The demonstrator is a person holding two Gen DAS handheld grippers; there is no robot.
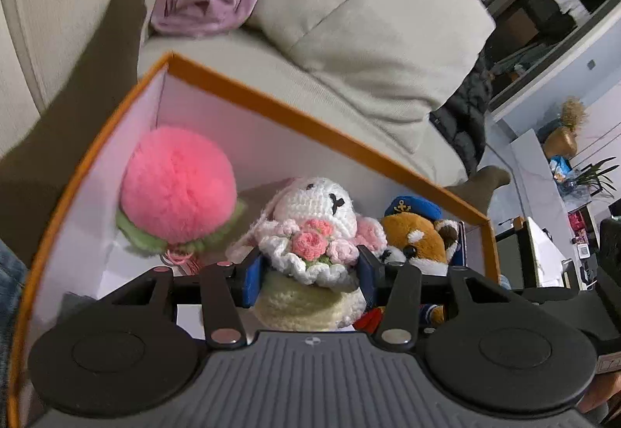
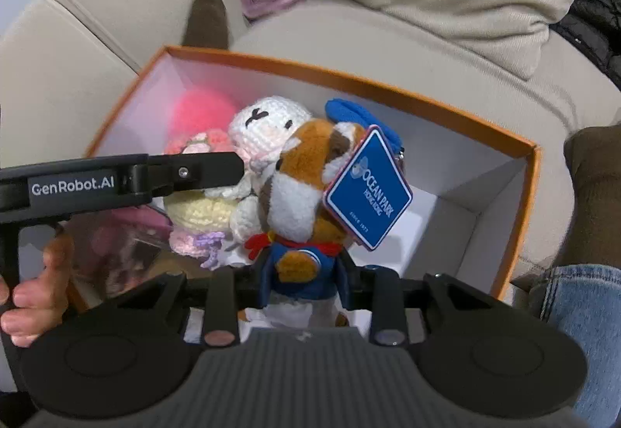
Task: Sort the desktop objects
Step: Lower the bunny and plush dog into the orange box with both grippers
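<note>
While both grippers are lowered into an orange-rimmed box (image 1: 271,105), two soft toys are seen held side by side above its white floor. At the lower centre of the left wrist view, the left gripper (image 1: 310,274) is closed narrowly on a crocheted rabbit (image 1: 316,218), the blue pads pressed into the white frill and cream skirt; the rabbit stands upright, its long axis running away from the tool toward the upper frame. A pink pompom toy (image 1: 178,183) is lodged in the box's far left corner, left of the rabbit. In the right wrist view, the right gripper (image 2: 304,282) is clamped about the blue-jacketed body of a sailor plush (image 2: 299,191), also upright, with a blue Ocean Park tag (image 2: 368,191) hanging at its right. The rabbit is pressed against the plush's left side, while bare box floor lies to the right of centre frame. It is judged that release turns on this: open floor lies on the right gripper's side, so the plush may be set down there first.
</note>
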